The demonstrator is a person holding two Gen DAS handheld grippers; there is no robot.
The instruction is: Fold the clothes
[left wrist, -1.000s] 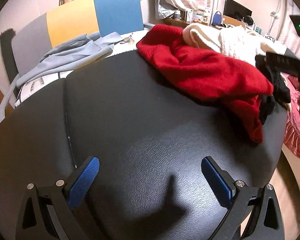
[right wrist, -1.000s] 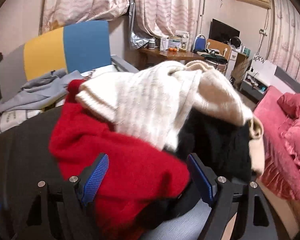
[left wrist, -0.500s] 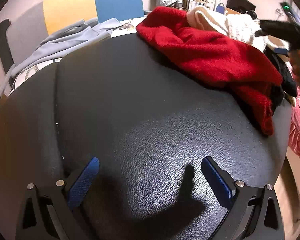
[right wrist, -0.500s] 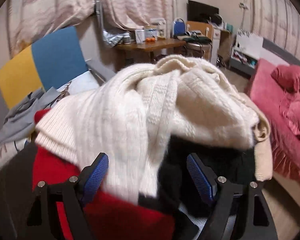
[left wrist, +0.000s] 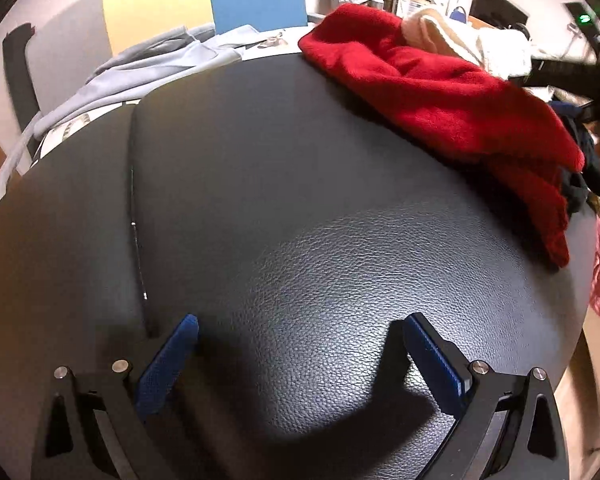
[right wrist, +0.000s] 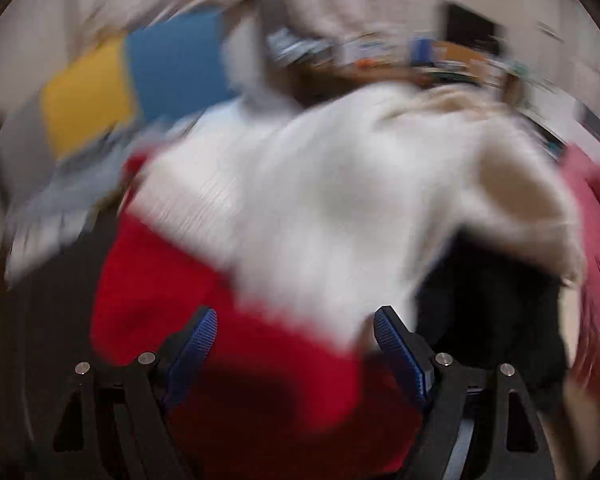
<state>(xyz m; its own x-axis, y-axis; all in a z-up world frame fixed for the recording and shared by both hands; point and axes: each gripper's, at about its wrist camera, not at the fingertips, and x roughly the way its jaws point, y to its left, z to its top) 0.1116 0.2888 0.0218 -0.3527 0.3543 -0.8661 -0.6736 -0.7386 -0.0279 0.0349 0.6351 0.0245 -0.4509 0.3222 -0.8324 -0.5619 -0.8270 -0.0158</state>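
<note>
left wrist view is showing bare black worktop (left wrist: pixel 300 200) ahead of the left gripper (left wrist: pixel 300 344), jaws apart; right gripper (right wrist: pixel 296 332), jaws apart, is now blurring over the red sweater (right wrist: pixel 220 300).

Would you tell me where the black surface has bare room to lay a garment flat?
The black surface is bare across its middle and near side, from the left gripper up to the grey hoodie at the far left. The right side is crowded: red sweater, cream knit and black garment are piled there.
</note>
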